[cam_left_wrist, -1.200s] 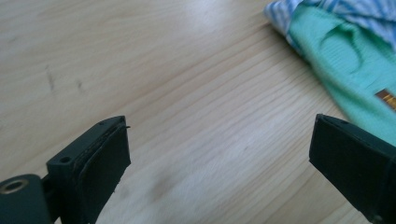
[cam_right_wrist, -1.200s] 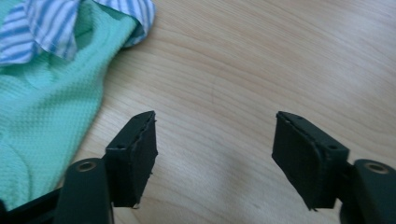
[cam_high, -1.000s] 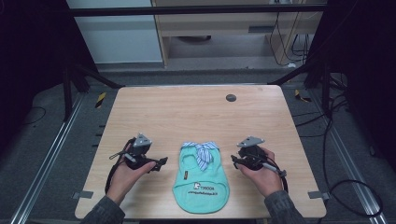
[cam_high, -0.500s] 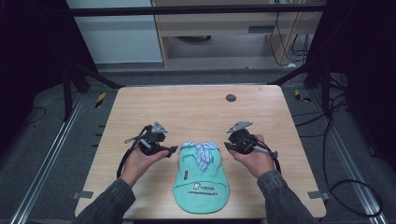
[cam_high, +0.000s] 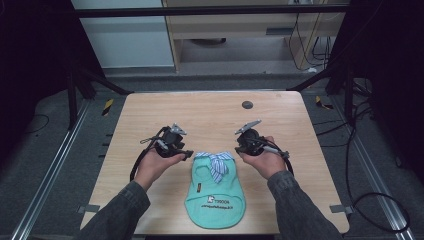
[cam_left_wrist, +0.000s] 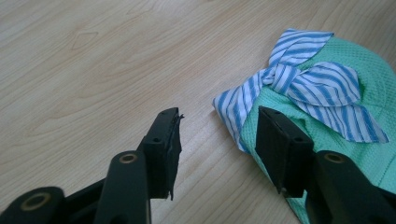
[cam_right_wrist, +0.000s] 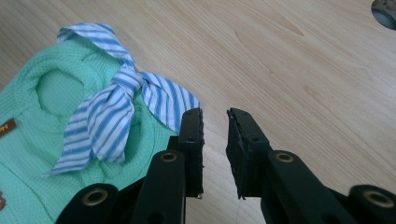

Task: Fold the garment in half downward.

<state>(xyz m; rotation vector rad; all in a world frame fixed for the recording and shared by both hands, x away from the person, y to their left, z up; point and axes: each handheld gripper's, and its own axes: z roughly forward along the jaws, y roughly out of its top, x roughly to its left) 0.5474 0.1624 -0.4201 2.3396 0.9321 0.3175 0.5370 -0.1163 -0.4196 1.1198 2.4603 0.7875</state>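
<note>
Two hand-held grippers flank a small mint-green garment (cam_high: 216, 192) on a light wooden table (cam_high: 210, 112), worked left to right. Left gripper (cam_high: 186, 154) sits just beside the garment's collar end; its jaws have just been closing and now stand at a medium gap, nothing pinched, in the left gripper view (cam_left_wrist: 217, 135) the bare wood lies between them while one jaw overlaps the green knit edge near the striped bow (cam_left_wrist: 303, 86). Garment lies flat near the table's front edge, between both hands, long axis running front to back, collar and blue-white bow (cam_high: 218, 162) pointing away from the person, printed hem toward them. Right gripper (cam_high: 239, 146) is just beside the collar's other corner; jaws have just been closing and are now a narrow slit, nothing between them, in the right gripper view (cam_right_wrist: 215, 140) one jaw is up against the bow tail (cam_right_wrist: 170, 100). Dark round plug (cam_high: 247, 104) in the table far behind, well apart; nothing blocks either approach. Right gripper view adds a small tan label (cam_right_wrist: 5, 126) on the knit; high view adds white lettering at the hem.
</note>
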